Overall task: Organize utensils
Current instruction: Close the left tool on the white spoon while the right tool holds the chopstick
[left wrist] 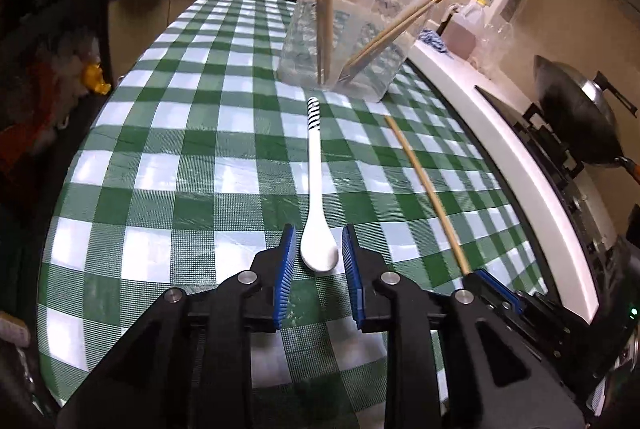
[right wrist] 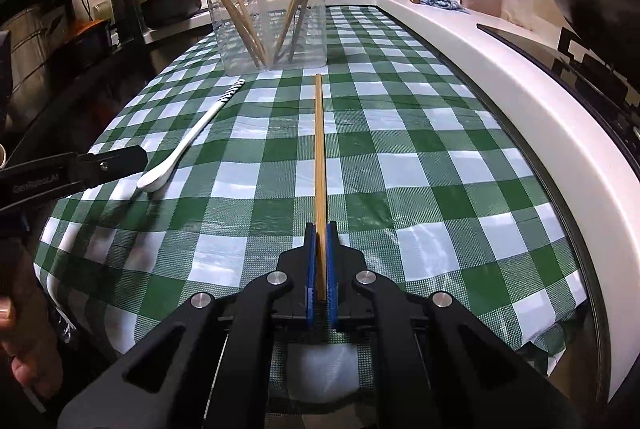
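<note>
My right gripper has its jaws clamped on a bamboo chopstick that runs straight ahead toward the clear plastic container holding more chopsticks. My left gripper has jaws spread wide, the bowl of the white spoon lying between them on the checkered table.

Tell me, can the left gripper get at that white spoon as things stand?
Probably yes: the left gripper is open with the white spoon bowl lying between its jaws, nothing on the checked tablecloth blocking it.
</note>
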The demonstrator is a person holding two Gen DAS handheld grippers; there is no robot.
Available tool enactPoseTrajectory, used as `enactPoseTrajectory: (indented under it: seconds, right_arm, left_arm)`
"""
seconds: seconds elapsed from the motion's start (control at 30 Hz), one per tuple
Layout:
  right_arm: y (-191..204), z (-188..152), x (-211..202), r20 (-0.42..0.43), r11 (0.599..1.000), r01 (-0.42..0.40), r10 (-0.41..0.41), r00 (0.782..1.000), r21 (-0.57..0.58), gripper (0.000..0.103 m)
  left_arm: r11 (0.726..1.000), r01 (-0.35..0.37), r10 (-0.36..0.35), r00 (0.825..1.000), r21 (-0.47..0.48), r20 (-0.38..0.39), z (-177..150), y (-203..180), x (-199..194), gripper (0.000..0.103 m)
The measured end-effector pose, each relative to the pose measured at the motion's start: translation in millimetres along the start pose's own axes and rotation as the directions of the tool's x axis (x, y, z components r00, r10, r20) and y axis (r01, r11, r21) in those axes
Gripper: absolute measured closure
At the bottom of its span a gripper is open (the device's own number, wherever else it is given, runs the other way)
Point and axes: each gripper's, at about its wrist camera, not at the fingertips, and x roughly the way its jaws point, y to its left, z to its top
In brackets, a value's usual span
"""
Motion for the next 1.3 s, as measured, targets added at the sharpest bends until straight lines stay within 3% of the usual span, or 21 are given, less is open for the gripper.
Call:
enactPoseTrajectory:
  seconds: [0.2,0.57,0.77,1.3]
  right_arm:
    - [-1,-2,-1,0.005,1.0,-0.008,0.008,1.0,-0.007,0.098]
    - [0,-4,-2,0.016,1.0,-0.002,0.002,1.0,-0.026,0.098]
    - [-2,-6,-5,0.014,1.0,0.007,-0.007,1.0,-0.012,0.098]
    - [1,-8,-4,0.042,0.999,0.028,-0.026,0.999,-0.032,0.098]
  left_arm:
    - [1.0,-0.03,0.029,0.999,-0.007,-0.023,-6,-2,15,0.079]
    - [0.98,-0.162,0.157,0.986,0.115,0.049,-14,-24,17,0.089]
    - [0.974,-0.207,0.202,0.977,0.093,0.061,-23,-12,-1,0.093]
    - [0.968,-0.209,0.194,0.975,0.136,0.11,-31,-15,-1,0.093]
